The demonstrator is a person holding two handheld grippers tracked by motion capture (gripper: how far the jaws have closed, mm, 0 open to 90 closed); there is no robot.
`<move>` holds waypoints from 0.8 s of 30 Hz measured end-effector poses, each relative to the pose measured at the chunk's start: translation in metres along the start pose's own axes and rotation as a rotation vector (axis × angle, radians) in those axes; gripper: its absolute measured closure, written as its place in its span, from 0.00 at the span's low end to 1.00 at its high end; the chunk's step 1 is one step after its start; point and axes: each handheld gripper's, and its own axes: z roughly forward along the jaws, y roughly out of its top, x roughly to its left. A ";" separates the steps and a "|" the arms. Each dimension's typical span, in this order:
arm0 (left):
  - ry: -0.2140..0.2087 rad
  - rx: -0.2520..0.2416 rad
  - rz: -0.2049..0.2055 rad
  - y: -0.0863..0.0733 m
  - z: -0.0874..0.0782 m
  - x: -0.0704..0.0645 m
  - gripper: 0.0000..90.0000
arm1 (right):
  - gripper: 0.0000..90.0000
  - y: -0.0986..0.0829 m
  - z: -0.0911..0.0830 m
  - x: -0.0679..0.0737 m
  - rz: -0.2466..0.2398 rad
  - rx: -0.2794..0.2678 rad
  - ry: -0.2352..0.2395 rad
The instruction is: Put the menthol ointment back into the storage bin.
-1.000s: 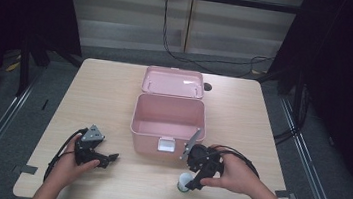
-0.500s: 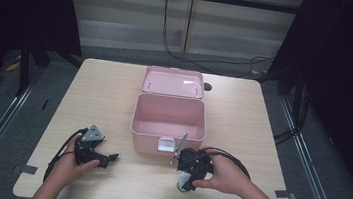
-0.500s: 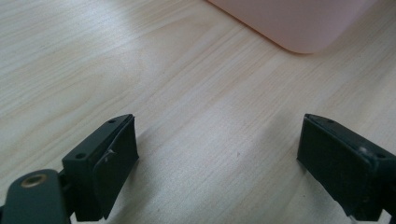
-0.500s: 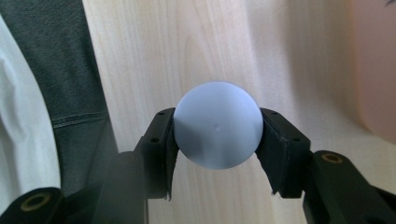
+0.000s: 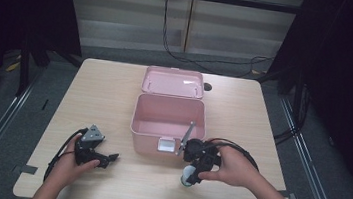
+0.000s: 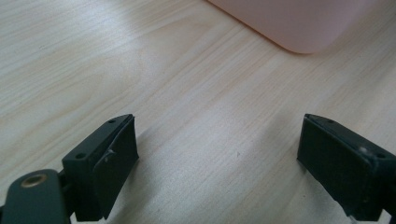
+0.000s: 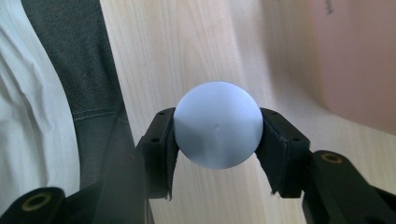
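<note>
Gripping pale blue smooth round ball (image 7: 217,124) betw. jaws of right gripper (image 5: 190,174) at table's near edge, w/ open pink plastic box (image 5: 169,123) lying just beyond/left of it, left gripper (image 6: 219,163) idling wide open, empty.

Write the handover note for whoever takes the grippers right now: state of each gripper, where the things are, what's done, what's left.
Right gripper: shut on the pale blue ball, one jaw on each side, held near the table's front edge, just in front of the pink box.
Left gripper: open, holding nothing, low over bare table to the left of the box.
Pink box: mid-table, lid folded back, open.
Done: ball gripped.
Left: probably carry the ball over the front wall of the box and release it inside; closing the lid may follow.
</note>
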 end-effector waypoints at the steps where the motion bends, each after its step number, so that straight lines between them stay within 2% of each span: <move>1: 0.000 0.000 0.000 0.000 0.000 0.000 0.13 | 0.56 0.000 -0.002 0.000 0.004 -0.001 -0.003; 8: -0.001 0.006 0.008 0.000 0.000 0.000 0.13 | 0.56 0.004 -0.022 -0.006 0.006 -0.011 -0.005; 18: 0.001 -0.001 0.003 0.000 0.000 0.000 0.13 | 0.56 0.012 -0.048 -0.012 0.056 -0.039 0.002; 24: 0.002 -0.006 -0.003 0.000 0.000 0.000 0.13 | 0.56 0.016 -0.063 -0.018 0.065 -0.058 -0.010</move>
